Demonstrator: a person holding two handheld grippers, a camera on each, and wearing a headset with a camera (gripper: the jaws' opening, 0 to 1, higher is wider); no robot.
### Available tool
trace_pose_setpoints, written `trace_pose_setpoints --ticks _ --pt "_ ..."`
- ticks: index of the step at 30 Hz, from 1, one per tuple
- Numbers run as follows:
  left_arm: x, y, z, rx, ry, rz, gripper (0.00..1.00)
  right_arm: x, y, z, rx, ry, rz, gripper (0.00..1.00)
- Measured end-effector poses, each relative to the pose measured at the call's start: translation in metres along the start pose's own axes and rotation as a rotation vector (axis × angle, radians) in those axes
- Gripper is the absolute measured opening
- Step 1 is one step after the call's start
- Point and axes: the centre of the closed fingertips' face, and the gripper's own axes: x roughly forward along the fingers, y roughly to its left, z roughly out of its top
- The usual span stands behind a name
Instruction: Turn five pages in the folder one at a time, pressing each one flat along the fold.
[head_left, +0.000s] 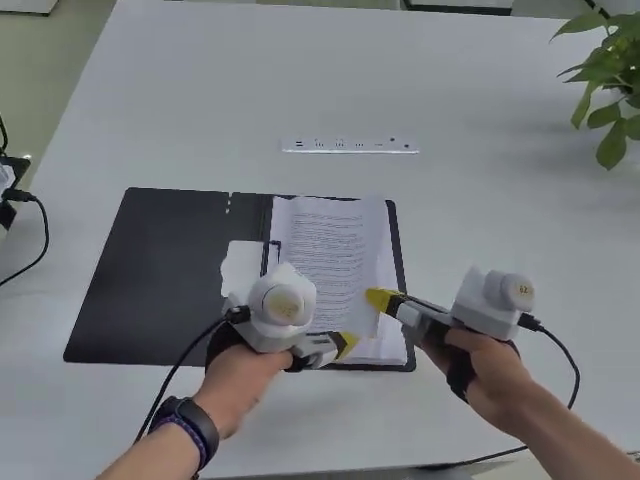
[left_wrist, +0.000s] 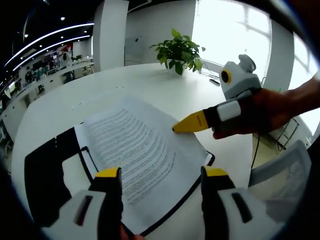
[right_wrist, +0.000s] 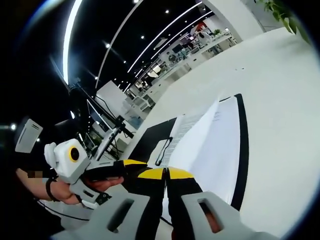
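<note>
Left gripper (left_wrist: 161, 175): the jaws stand well apart, with the yellow tips rising from the bottom of the left gripper view. In the head view it sits at lower centre, held by the left hand (head_left: 240, 378), forearm entering from the bottom edge. Right gripper (right_wrist: 166, 175): the jaws are closed tip to tip. The right hand (head_left: 487, 368) holds it at lower right, with the tips pointing toward frame left.

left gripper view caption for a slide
Left gripper open above the page in the folder; right gripper closed, tip at the page edge.
</note>
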Motion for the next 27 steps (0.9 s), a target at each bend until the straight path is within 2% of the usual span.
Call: trace_pose_setpoints --ticks 7,13,17,24,27 --pt "-0.023 0.026 -0.008 -0.011 -0.010 0.052 0.64 0.013 0.019 0.007 -0.034 0.000 0.028 0.00" --pt "-0.043 0.041 -0.008 -0.039 -0.038 0.084 0.65 0.024 0.031 0.009 -0.034 -0.008 0.050 0.00" --pt "-0.059 0.057 -0.015 -0.055 -0.048 0.118 0.65 0.034 0.044 0.010 -0.065 -0.002 0.069 0.00" --pt "-0.083 0.079 -0.027 -0.080 -0.053 0.163 0.65 0.050 0.063 0.009 -0.063 0.000 0.106 0.00" --pt "-0.096 0.090 -0.032 -0.109 -0.065 0.193 0.66 0.058 0.070 0.007 -0.063 0.000 0.119 0.00"
